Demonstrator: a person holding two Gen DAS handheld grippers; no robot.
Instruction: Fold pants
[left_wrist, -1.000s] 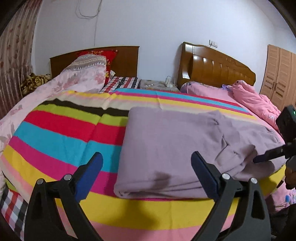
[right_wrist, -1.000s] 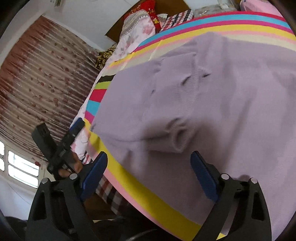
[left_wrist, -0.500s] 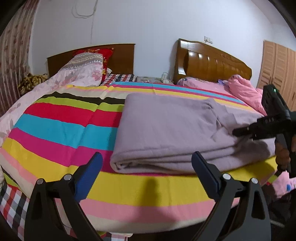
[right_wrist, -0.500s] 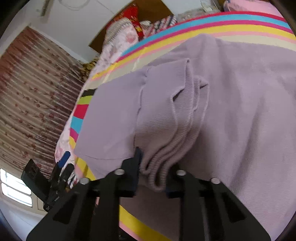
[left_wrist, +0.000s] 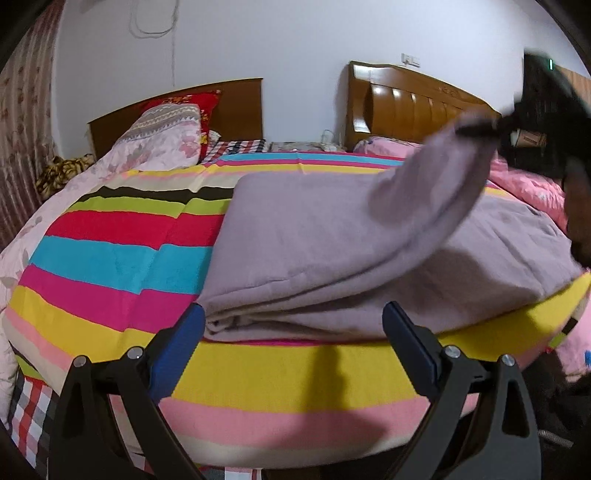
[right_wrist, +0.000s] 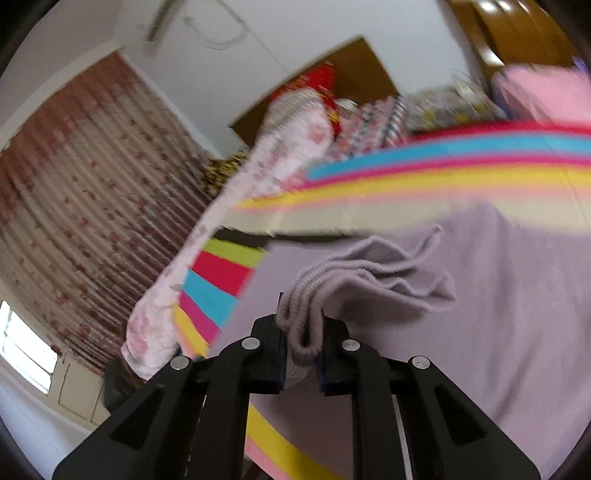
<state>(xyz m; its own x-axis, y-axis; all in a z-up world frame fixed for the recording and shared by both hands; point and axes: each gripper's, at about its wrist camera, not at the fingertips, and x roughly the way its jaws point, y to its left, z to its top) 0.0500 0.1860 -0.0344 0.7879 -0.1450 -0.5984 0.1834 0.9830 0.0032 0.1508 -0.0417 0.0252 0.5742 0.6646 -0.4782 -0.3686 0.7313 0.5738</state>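
Observation:
The lilac pants (left_wrist: 314, 243) lie folded on the striped blanket (left_wrist: 110, 251) near the bed's front edge. My left gripper (left_wrist: 291, 339) is open and empty, just in front of the pants' near folded edge. My right gripper (right_wrist: 301, 354) is shut on the ribbed waistband (right_wrist: 306, 295) of the pants and holds that end lifted above the rest of the cloth (right_wrist: 498, 314). In the left wrist view the right gripper (left_wrist: 480, 127) shows at the upper right, blurred, with the raised flap (left_wrist: 424, 192) hanging from it.
Pillows (left_wrist: 162, 144) and two wooden headboards (left_wrist: 406, 103) stand at the back. A pink quilt (left_wrist: 524, 184) lies at the right. A floral curtain (right_wrist: 74, 184) and a window (right_wrist: 26, 350) are on the left side. The bed's front edge drops off below the yellow stripe (left_wrist: 295, 369).
My right gripper closed on the waistband and has lifted that end up and over toward the left. My left gripper moved closer to the pants' near edge and stayed open.

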